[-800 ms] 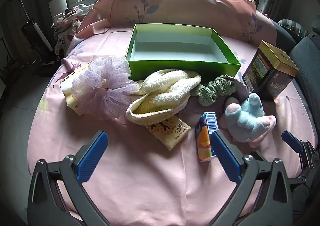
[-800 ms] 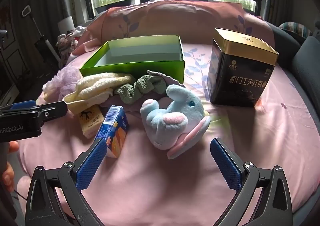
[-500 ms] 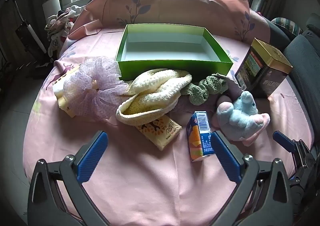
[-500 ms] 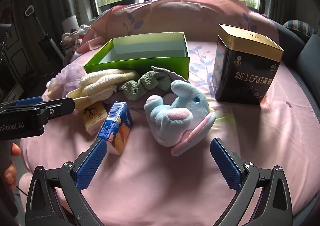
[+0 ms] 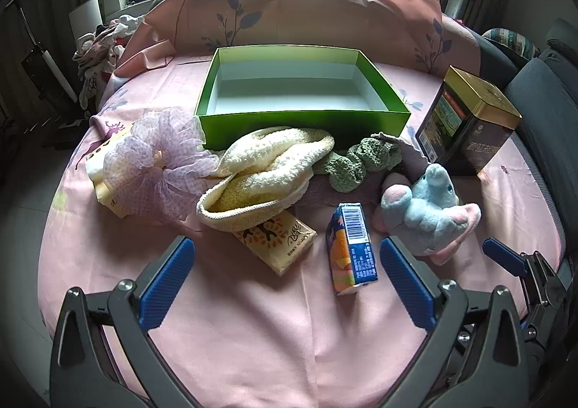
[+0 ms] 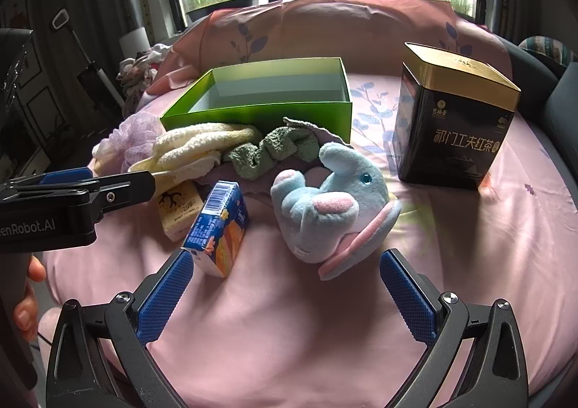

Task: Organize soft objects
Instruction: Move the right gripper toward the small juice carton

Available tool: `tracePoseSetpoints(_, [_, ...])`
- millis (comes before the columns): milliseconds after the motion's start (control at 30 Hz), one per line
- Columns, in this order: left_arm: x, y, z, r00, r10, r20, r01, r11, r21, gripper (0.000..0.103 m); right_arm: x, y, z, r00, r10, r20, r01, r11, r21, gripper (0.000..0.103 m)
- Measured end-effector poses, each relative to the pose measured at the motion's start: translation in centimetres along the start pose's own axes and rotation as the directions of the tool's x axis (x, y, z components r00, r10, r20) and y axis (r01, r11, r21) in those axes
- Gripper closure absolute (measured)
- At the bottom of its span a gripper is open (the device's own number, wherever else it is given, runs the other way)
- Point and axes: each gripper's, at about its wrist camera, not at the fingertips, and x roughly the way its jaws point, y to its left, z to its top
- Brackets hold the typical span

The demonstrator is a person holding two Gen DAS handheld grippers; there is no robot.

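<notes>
An empty green box (image 5: 303, 122) (image 6: 260, 111) sits open on the pink bed. In front of it lie a lilac mesh puff (image 5: 159, 162) (image 6: 126, 137), a cream towel (image 5: 267, 169) (image 6: 195, 151), a green knitted cloth (image 5: 357, 158) (image 6: 274, 151) and a blue plush toy (image 5: 426, 209) (image 6: 332, 205). My left gripper (image 5: 285, 278) is open and empty, short of the towel. My right gripper (image 6: 285, 285) is open and empty, just short of the plush toy.
A blue-orange juice carton (image 5: 352, 249) (image 6: 218, 227), a tan tissue packet (image 5: 278, 238) (image 6: 178, 209) and a black-gold tea tin (image 5: 469, 129) (image 6: 451, 119) also stand on the bed. A pink pillow (image 5: 307, 14) lies behind the box. A yellow packet (image 5: 104, 169) lies under the puff.
Both grippers have shifted slightly; the objects sit a little further left in the left view and closer in the right view. Both stay open and nothing on the bed has moved.
</notes>
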Motion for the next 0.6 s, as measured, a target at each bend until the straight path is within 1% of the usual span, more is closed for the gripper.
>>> tracePoseSetpoints(333, [0.31, -0.11, -0.11, 1.0, -0.013, -0.002, 0.013, 1.0, 0.004, 0.001, 0.18, 0.18, -0.28, 1.0, 0.011, -0.002, -0.011, 1.0, 0.003, 0.0])
tracePoseSetpoints(600, [0.65, -0.45, -0.15, 1.0, -0.023, -0.006, 0.023, 1.0, 0.011, 0.001, 0.51, 0.32, -0.46, 0.999, 0.037, -0.009, -0.037, 0.999, 0.001, 0.0])
